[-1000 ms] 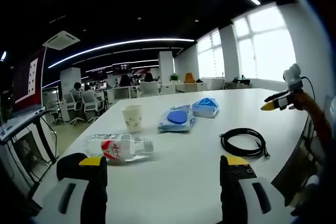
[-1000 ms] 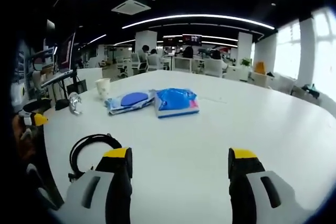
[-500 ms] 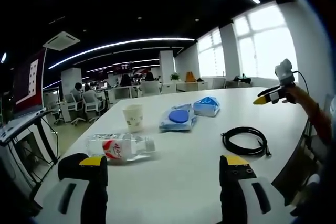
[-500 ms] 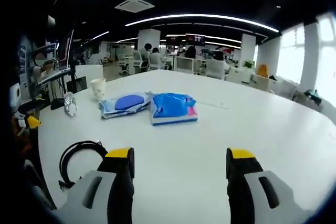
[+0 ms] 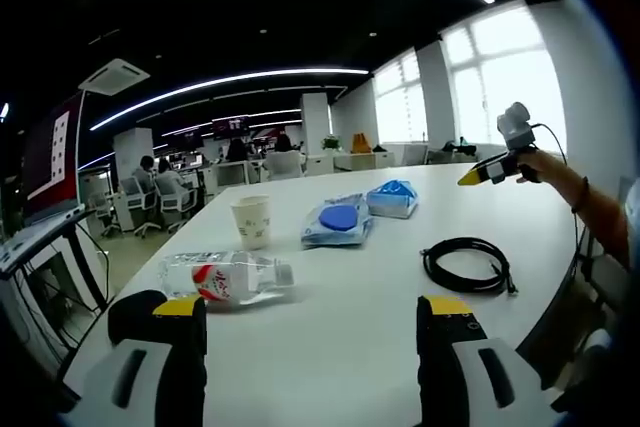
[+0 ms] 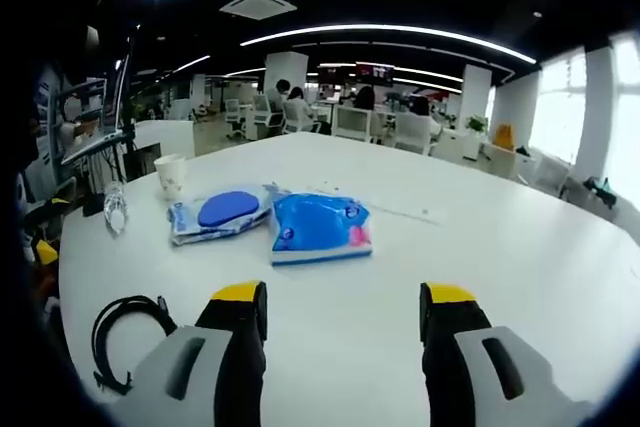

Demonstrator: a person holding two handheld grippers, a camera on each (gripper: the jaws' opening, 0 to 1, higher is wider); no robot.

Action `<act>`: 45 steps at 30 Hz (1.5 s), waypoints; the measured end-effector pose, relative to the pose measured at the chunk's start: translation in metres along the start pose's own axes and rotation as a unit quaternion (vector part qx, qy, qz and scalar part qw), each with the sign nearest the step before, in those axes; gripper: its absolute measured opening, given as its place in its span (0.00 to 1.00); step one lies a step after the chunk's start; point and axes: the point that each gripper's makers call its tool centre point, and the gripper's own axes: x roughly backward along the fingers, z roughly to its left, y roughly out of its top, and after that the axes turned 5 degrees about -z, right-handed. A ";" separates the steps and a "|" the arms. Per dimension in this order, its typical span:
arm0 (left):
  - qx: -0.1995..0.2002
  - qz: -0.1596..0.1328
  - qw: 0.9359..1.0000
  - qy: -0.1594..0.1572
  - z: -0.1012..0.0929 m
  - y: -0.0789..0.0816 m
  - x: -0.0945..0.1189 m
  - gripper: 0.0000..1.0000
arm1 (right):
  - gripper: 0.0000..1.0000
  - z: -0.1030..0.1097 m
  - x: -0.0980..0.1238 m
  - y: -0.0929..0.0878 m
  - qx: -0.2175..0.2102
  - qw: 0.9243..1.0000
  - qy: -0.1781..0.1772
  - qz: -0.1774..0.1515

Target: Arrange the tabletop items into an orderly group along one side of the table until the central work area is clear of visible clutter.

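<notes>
I can read no text; the water bottle point(image 5: 228, 279) has a red-and-white label (its print too blurred).

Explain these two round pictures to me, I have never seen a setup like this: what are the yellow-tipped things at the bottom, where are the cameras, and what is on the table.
A person holds a two-jaw gripper in each hand, and a fisheye camera rides on each, looking forward. The left gripper rises from the bottom of the left gripper view, the right gripper from the bottom of the right gripper view. Both stand open and hold nothing. On the white table lie a plastic bottle on its side, a paper cup upright, two blue packets side by side, and a coiled black cable. The yellow tip at the far right of the left gripper view is the right gripper, held above the table.
</notes>
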 end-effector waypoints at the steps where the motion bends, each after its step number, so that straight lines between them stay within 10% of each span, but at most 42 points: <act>1: 0.000 0.000 1.000 0.002 0.001 0.000 0.000 0.85 | 0.58 -0.001 -0.003 0.000 0.001 1.000 -0.001 0.003; 45: -0.003 0.008 1.000 0.021 0.009 -0.001 -0.001 0.84 | 0.39 -0.046 -0.081 -0.003 0.044 0.999 0.004 0.022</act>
